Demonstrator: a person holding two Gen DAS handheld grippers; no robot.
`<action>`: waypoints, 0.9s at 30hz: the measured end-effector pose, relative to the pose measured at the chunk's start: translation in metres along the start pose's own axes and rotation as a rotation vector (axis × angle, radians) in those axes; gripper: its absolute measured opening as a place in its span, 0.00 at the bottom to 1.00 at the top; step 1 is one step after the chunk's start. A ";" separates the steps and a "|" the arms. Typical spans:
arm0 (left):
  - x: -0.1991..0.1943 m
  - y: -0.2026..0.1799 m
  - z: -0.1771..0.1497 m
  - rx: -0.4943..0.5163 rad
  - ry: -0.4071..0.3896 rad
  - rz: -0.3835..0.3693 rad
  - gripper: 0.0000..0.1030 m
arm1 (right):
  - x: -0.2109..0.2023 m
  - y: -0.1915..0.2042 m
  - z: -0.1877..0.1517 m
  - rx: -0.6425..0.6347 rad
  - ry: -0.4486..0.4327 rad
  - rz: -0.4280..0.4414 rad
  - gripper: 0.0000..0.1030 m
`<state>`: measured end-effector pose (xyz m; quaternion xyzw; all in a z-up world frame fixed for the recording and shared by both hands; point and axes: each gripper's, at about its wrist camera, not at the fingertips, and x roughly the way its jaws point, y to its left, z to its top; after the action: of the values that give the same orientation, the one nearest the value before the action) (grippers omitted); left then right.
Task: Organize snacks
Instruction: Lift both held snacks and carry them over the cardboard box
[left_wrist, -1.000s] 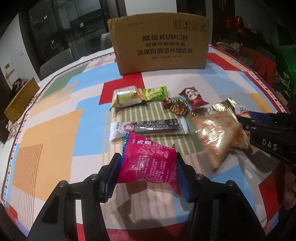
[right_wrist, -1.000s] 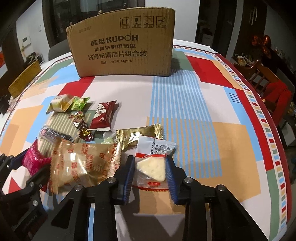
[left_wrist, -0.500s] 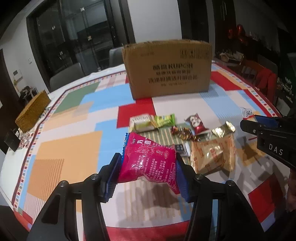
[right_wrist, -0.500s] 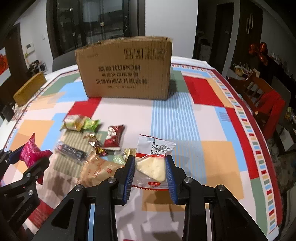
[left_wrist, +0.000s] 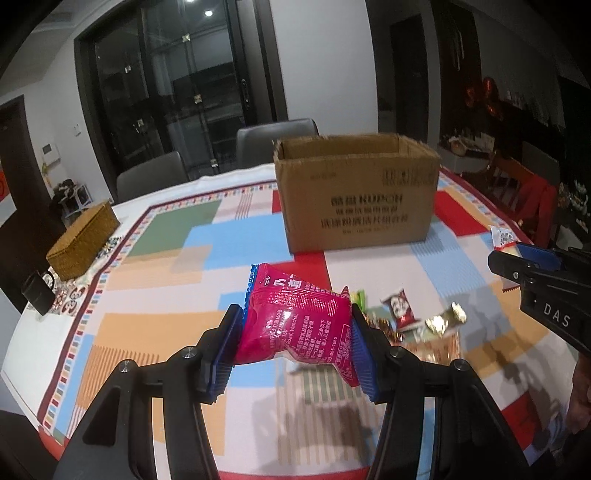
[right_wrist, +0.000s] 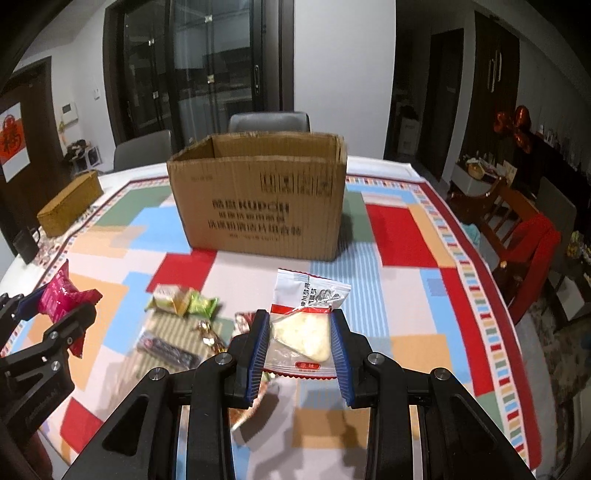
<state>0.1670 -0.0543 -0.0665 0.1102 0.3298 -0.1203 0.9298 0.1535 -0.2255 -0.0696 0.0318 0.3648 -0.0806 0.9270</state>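
Observation:
My left gripper (left_wrist: 295, 339) is shut on a pink snack packet (left_wrist: 299, 325) and holds it well above the table; the packet also shows in the right wrist view (right_wrist: 61, 295). My right gripper (right_wrist: 300, 345) is shut on a clear white packet with a pale triangular cake (right_wrist: 304, 325), also held high. An open-topped cardboard box (left_wrist: 356, 192) stands at the far side of the table (right_wrist: 258, 199). Several loose snacks lie below: a green packet (right_wrist: 201, 304), a yellow-green packet (right_wrist: 168, 297), a dark bar (right_wrist: 166, 349), a red packet (left_wrist: 399, 312), a gold packet (left_wrist: 445, 319).
The table has a colourful patchwork cloth (left_wrist: 155, 258). A woven straw box (left_wrist: 83, 240) and a black mug (left_wrist: 37, 295) sit at the left edge. Grey chairs (left_wrist: 275, 142) stand behind the table and a red-draped wooden chair (right_wrist: 524, 236) at the right.
Both grippers have risen higher with their packets. The box's open top has come into view and the loose snacks have dropped lower in view.

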 end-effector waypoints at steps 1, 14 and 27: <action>-0.002 0.002 0.004 -0.004 -0.009 0.002 0.53 | -0.002 0.000 0.004 0.000 -0.009 0.000 0.33; -0.001 0.008 0.059 -0.047 -0.080 0.007 0.53 | -0.009 -0.003 0.045 -0.001 -0.101 -0.009 0.33; 0.025 0.006 0.116 -0.084 -0.161 0.036 0.53 | 0.009 -0.012 0.093 0.005 -0.179 -0.033 0.33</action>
<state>0.2560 -0.0852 0.0064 0.0669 0.2565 -0.0983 0.9592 0.2202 -0.2499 -0.0075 0.0209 0.2807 -0.0991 0.9544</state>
